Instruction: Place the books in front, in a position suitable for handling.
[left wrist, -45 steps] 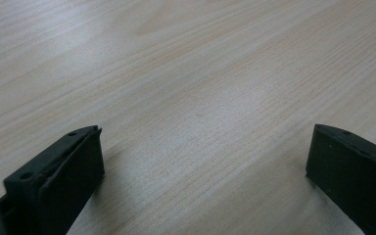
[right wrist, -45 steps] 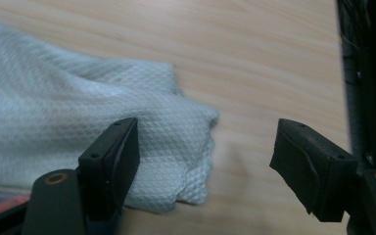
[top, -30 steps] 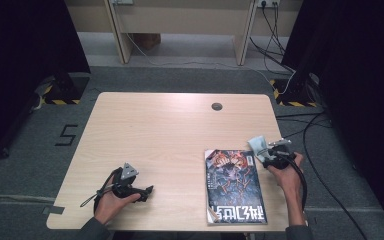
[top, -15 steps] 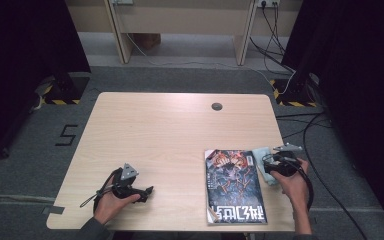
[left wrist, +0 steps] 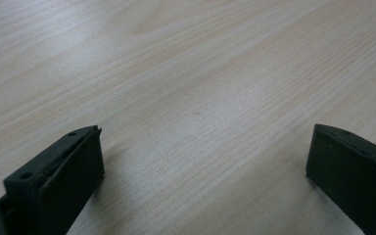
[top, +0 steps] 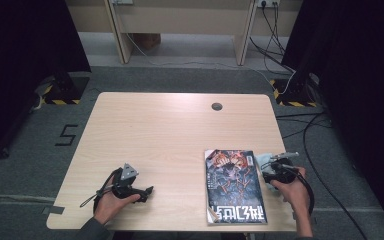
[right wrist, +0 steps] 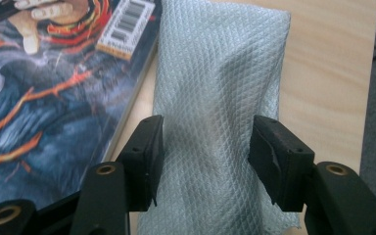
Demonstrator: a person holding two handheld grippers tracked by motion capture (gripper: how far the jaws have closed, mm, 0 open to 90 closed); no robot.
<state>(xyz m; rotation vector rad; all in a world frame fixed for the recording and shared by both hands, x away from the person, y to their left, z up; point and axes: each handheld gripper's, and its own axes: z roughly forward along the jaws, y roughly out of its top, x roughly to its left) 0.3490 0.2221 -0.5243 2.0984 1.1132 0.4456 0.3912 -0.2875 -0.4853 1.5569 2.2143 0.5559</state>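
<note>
The book [top: 235,186] lies flat on the surface [top: 170,135] near its front edge, cover up, and serves as the landmark for everything else. Just right of the book, at the surface's right edge, a hand [top: 296,190] holds the right tongs [top: 272,167] low over a folded grey cloth [top: 266,161]. In the right gripper view the cloth [right wrist: 220,112] shows a fine diamond weave and lies alongside the book [right wrist: 54,93], its long edge close to the book's barcode corner; the right tongs [right wrist: 204,147] straddle the cloth with a jaw at each side, both against its edges, spread about as wide as the cloth itself, so they bracket it rather than pinch it tight. Well left of the book, near the front left part of the surface, the other hand [top: 109,202] rests with the left tongs [top: 147,191] pointing toward the book. In the left gripper view the left tongs [left wrist: 203,161] are spread wide with bare pale wood between the jaws. Far beyond the book, toward the back edge of the surface, sits a small round grommet [top: 217,106]. Behind the surface, grey carpet [top: 180,80] runs to a wooden frame [top: 180,20], with cables [top: 280,35] trailing on the floor beyond the book's right side.
</note>
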